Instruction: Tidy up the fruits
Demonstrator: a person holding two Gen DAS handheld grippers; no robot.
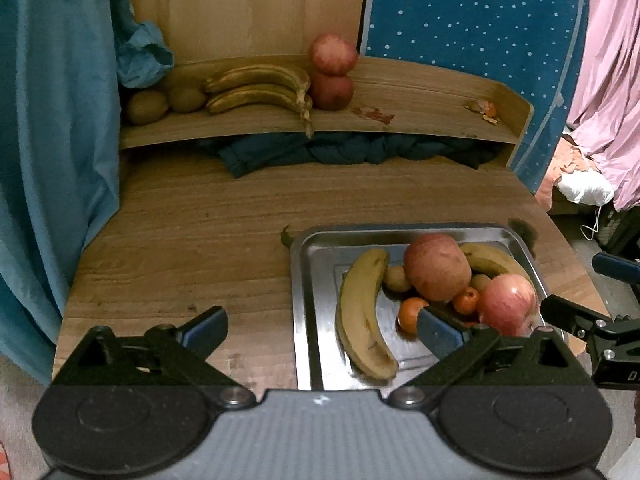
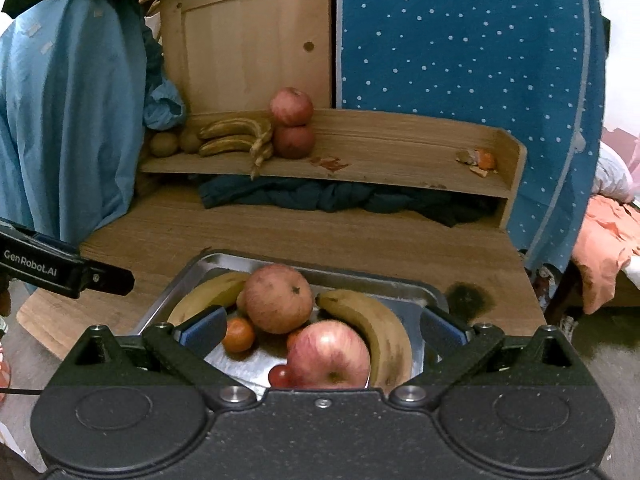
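A wooden surface (image 1: 192, 240) fills most of both views, with a raised wooden shelf (image 1: 420, 100) running along its back edge and a dark blue cloth (image 1: 352, 152) bunched underneath that shelf. On the near right part of the surface sits a metal tray (image 1: 316, 280) holding loose fruit. The left claw (image 1: 320, 336) hovers low over the tray's left edge with its jaws spread wide and nothing between them, its right finger reaching over the tray beside a small orange (image 1: 412, 312). The right claw (image 2: 324, 330) hangs over the tray's near side, jaws likewise wide apart and gripping nothing, with a red apple (image 2: 328, 356) lying between and below its fingers. In the tray, one banana (image 1: 360, 312) lies along the left side, a second banana (image 2: 376, 332) curves along the right, and a large pale apple (image 2: 278, 298) rests between them toward the back. Another small orange (image 1: 466, 300) sits just beside the red apple, and a kiwi (image 1: 396, 278) is tucked between the left banana and the pale apple. On the shelf, two apples (image 1: 333, 72) are stacked one on the other, a bunch of bananas (image 1: 260, 90) lies just left of them, two kiwis (image 1: 164, 102) sit further left, and orange peel (image 1: 484, 109) lies at the far right end.
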